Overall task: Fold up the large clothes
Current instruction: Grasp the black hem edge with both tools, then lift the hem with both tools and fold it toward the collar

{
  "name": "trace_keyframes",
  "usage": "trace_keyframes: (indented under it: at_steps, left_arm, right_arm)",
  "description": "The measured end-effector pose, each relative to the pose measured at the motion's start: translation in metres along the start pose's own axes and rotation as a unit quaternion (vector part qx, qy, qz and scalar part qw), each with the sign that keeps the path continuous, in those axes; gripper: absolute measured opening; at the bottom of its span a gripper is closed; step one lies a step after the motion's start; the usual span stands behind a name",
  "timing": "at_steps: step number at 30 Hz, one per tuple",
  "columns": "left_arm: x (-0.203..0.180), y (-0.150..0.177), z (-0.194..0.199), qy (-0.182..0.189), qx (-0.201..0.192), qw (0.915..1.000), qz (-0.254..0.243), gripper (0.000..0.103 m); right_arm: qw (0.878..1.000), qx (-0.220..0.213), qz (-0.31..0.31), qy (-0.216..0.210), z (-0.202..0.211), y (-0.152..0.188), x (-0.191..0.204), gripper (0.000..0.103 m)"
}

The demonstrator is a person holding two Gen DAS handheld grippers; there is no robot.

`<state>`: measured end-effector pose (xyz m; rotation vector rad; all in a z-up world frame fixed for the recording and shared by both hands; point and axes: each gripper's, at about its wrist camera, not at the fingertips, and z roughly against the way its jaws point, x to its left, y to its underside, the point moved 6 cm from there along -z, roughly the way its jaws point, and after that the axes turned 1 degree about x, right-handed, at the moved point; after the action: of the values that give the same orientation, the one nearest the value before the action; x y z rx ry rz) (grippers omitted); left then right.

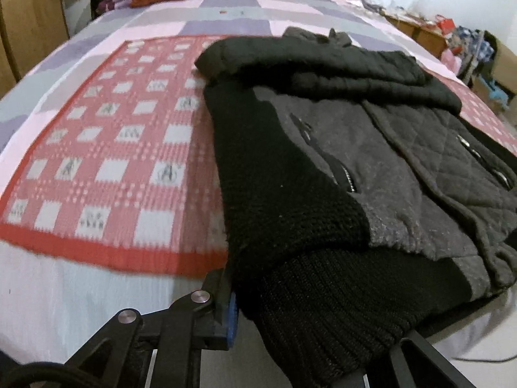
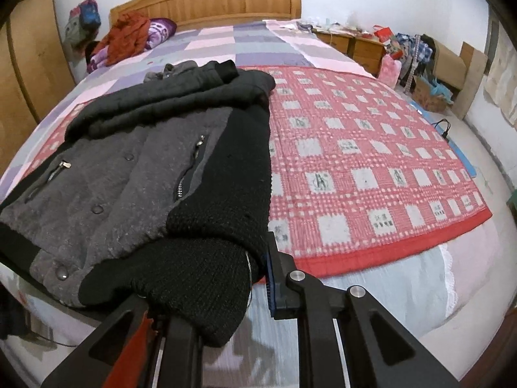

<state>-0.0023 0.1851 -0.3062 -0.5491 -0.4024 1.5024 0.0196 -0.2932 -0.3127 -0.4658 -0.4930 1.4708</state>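
Jacket [image 1: 339,148] lies on the red checked blanket [image 1: 106,148], which is spread on the bed [image 1: 226,9]. The jacket's hem end is at the blanket's near red border, collar toward the headboard [image 2: 206,0].

My left gripper [image 1: 310,333]: fingers spread wide, with the jacket's black knit cuff [image 1: 323,317] lying between them; I can't tell if it's pinched. My right gripper [image 2: 206,291]: also spread, with the other knit cuff [image 2: 200,284] sitting in the gap and touching the blue pad.

Containers: a cardboard box [image 2: 426,93] sits on the floor past the blanket's right edge, with blue stuff in it, too small to identify.

Edges and room: in the left view the blanket left of the jacket is bare out to its red border. In the right view the blanket right of the jacket is bare out to the border. Beyond the blanket's far edge is the patchwork sheet, with a pile of orange and purple clothes [image 2: 129,38] by the headboard.
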Motion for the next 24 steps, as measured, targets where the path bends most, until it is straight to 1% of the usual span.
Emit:
trace_keyframes:
  at_steps: [4, 7, 9, 11, 13, 15, 17, 19, 20, 21, 24]
  left_arm:
    - [0.000, 0.027, 0.023, 0.009, 0.036, 0.9993, 0.005, 0.013]
    - [0.003, 0.051, 0.045, 0.013, 0.072, 0.9973, 0.011, 0.013]
    - [0.004, 0.067, 0.061, 0.021, 0.102, 0.9943, 0.024, 0.013]
    - [0.000, 0.075, 0.074, 0.022, 0.125, 0.9918, 0.015, 0.013]
    - [-0.002, 0.072, 0.079, 0.023, 0.134, 0.9907, 0.012, 0.013]
    - [0.000, 0.055, 0.081, 0.022, 0.126, 0.9917, 0.009, 0.013]
    - [0.005, 0.020, 0.076, 0.020, 0.107, 0.9940, 0.008, 0.013]
    - [0.008, -0.011, 0.069, 0.018, 0.092, 0.9956, 0.005, 0.013]
    - [0.008, -0.038, 0.060, 0.016, 0.081, 0.9966, 0.001, 0.013]
    - [0.009, -0.053, 0.056, 0.015, 0.075, 0.9971, -0.002, 0.013]
    - [0.011, -0.117, 0.027, 0.007, 0.063, 0.9980, -0.002, 0.013]
  right_arm:
    - [0.999, 0.028, 0.015, -0.006, 0.028, 0.018, -0.001, 0.015]
    - [0.997, 0.063, 0.037, -0.012, 0.057, 0.038, -0.001, 0.015]
    - [0.995, 0.090, 0.050, -0.011, 0.076, 0.051, -0.002, 0.015]
    - [0.992, 0.116, 0.051, -0.011, 0.094, 0.061, -0.004, 0.015]
    - [0.990, 0.133, 0.054, -0.010, 0.109, 0.065, -0.006, 0.015]
    - [0.989, 0.137, 0.049, -0.011, 0.117, 0.055, -0.006, 0.015]
    - [0.992, 0.117, 0.053, -0.015, 0.118, 0.032, -0.005, 0.015]
    - [0.994, 0.088, 0.052, -0.025, 0.112, -0.006, -0.005, 0.015]
    - [0.995, 0.076, 0.049, -0.031, 0.107, -0.024, -0.003, 0.015]
    - [0.996, 0.058, 0.050, -0.038, 0.099, -0.050, 0.000, 0.015]
    - [0.997, 0.019, 0.055, -0.059, 0.070, -0.112, 0.006, 0.015]
